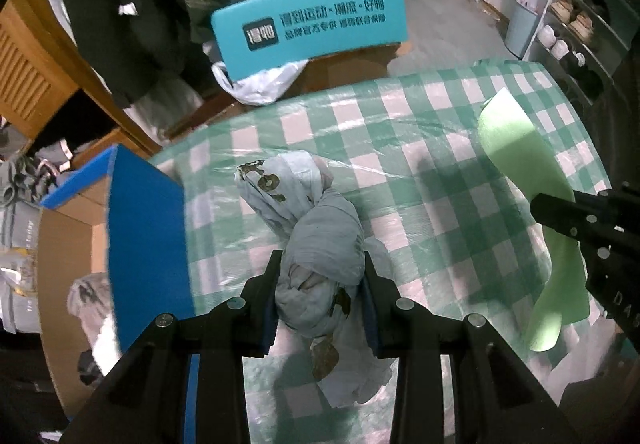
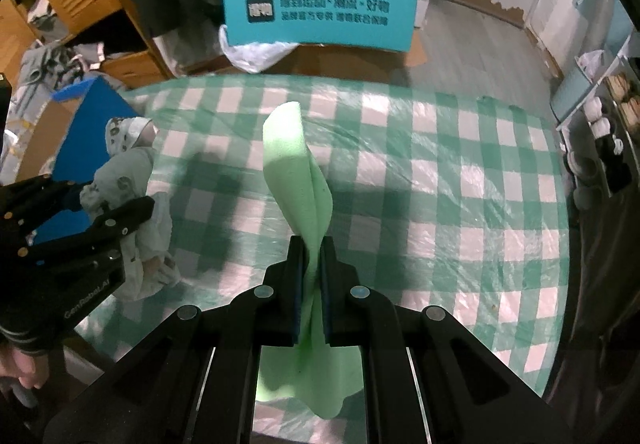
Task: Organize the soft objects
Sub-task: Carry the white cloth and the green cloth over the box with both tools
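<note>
Green foam sheet [image 2: 298, 179] pinched in right gripper [image 2: 312, 244], jaws fully closed on it. Left gripper [image 1: 320, 264] jaws part-open, clamping grey cloth bundle [image 1: 316, 236]. Both above checked surface [image 2: 440, 183], blue box [image 1: 144, 228] alongside.

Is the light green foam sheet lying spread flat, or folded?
Folded: the light green foam sheet is doubled lengthwise and pinched between the right gripper, hanging twisted above the checked tablecloth.

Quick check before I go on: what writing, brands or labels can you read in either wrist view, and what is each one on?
"GenRobot.AI": white print on the left hand-held gripper body, right wrist view.
"DAS": partial white letters on the right hand-held gripper body, cut off at the frame edge.
Teal box flap: a dark square logo and two lines of Chinese characters, too blurred to quote reliably.
Grey bags at far left: small print, unreadable.
</note>
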`<state>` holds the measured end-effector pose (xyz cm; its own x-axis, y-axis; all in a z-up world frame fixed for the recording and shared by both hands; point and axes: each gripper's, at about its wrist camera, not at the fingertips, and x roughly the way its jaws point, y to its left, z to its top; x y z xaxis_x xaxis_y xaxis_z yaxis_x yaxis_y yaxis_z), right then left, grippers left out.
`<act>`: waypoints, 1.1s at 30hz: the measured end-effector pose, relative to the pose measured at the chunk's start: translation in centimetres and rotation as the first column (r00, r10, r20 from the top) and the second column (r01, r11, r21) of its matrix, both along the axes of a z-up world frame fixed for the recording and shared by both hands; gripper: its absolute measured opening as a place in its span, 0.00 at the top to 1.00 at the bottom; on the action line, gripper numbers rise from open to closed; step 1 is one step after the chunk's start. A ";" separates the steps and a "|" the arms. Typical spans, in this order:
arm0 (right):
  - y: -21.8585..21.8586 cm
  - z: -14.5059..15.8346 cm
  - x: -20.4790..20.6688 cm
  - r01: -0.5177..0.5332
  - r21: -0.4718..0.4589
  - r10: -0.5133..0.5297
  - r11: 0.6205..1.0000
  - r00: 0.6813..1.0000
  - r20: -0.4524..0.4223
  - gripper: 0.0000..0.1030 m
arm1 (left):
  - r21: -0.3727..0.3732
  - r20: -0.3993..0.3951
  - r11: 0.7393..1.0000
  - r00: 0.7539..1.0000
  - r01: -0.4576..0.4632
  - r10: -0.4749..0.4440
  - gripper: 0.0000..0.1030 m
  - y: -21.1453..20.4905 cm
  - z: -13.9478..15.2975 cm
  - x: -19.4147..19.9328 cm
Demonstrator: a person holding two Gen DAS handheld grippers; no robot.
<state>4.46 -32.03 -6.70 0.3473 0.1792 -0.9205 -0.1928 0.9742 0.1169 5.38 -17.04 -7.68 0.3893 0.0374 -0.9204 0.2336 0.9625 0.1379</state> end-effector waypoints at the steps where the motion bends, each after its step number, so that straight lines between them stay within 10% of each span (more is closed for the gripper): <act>1: 0.3 0.3 -0.2 -0.003 0.003 0.003 1.000 1.000 0.006 0.94 | 0.002 0.007 1.000 1.000 0.001 -0.001 0.66 0.2 0.3 -0.1; 33: 15.7 7.8 -1.5 -0.258 0.048 0.250 0.965 0.959 0.131 0.94 | 0.001 0.182 0.987 0.970 -0.162 0.159 0.66 15.3 7.6 -5.9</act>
